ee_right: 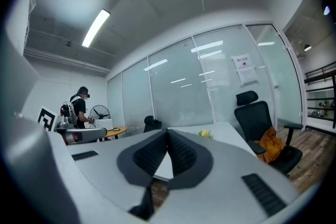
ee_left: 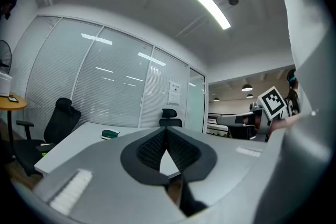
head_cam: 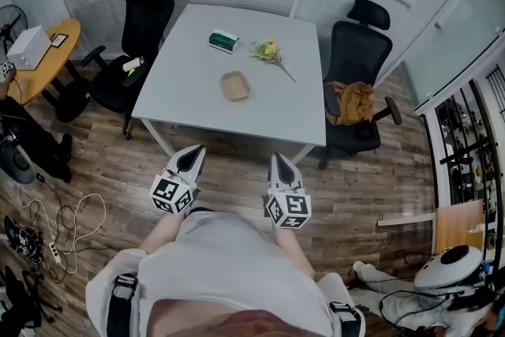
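Straight ahead of both grippers stands a white table (head_cam: 197, 102), well apart from their tips. It is rectangular w/ a smooth matt top and thin white legs. Neither gripper touches it.

Two black office chairs flank the table. One (head_cam: 136, 35) is ahead and off to the left of the left gripper (head_cam: 193, 151), w/ a mesh back and armrests. The other (head_cam: 360, 51) is ahead and to the right of the right gripper (head_cam: 278, 160), high-backed w/ a headrest. A crumpled orange-brown cloth (head_cam: 352, 102) lies on its seat.

Both grippers are held low, side by side and apart, over wood-plank floor (head_cam: 237, 170). Each is grey plastic w/ black ribbed pads and a cube of square markers at the rear. In each gripper view the jaws are together, the pads meeting at the tips, w/ nothing btw them.

Closest on the tabletop is a tan dish (head_cam: 235, 86), shallow w/ rounded corners. It lies ahead, roughly btw the lines of the two grippers, near mid-table. Farther off, beyond the dish on the left gripper's side, sits a dark green box (head_cam: 224, 40) w/ a pale top. Just beside it, on the right gripper's side, lies a sprig of yellow flowers (head_cam: 268, 51) w/ a thin stem.
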The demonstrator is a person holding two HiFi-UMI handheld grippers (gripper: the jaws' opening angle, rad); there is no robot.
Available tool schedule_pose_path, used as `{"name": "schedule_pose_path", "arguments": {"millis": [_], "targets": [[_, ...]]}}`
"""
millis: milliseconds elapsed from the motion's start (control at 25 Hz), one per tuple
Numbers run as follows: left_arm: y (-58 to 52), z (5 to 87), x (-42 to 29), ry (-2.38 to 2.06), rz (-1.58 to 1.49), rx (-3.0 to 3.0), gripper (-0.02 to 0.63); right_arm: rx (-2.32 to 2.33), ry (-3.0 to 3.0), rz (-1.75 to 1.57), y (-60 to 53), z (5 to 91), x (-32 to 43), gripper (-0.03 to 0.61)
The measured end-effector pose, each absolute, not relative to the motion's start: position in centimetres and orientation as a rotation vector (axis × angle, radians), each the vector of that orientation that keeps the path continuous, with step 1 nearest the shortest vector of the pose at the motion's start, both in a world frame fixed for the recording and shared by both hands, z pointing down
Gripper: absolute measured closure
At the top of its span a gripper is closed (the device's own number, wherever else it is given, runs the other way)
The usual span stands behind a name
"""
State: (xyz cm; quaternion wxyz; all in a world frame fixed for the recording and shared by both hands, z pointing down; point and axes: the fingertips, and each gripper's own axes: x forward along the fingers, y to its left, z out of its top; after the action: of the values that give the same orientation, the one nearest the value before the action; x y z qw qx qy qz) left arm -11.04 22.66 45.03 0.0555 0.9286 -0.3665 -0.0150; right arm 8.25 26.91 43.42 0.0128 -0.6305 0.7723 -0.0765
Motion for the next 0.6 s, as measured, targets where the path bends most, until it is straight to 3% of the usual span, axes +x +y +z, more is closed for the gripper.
{"name": "schedule_pose_path", "arguments": {"millis": [600], "targets": [[18.0,45.9,-9.6,-1.092,-0.049,2.800,0.603,-1.980,2.368,-0.245,22.6,43.9,10.0,0.571]]}}
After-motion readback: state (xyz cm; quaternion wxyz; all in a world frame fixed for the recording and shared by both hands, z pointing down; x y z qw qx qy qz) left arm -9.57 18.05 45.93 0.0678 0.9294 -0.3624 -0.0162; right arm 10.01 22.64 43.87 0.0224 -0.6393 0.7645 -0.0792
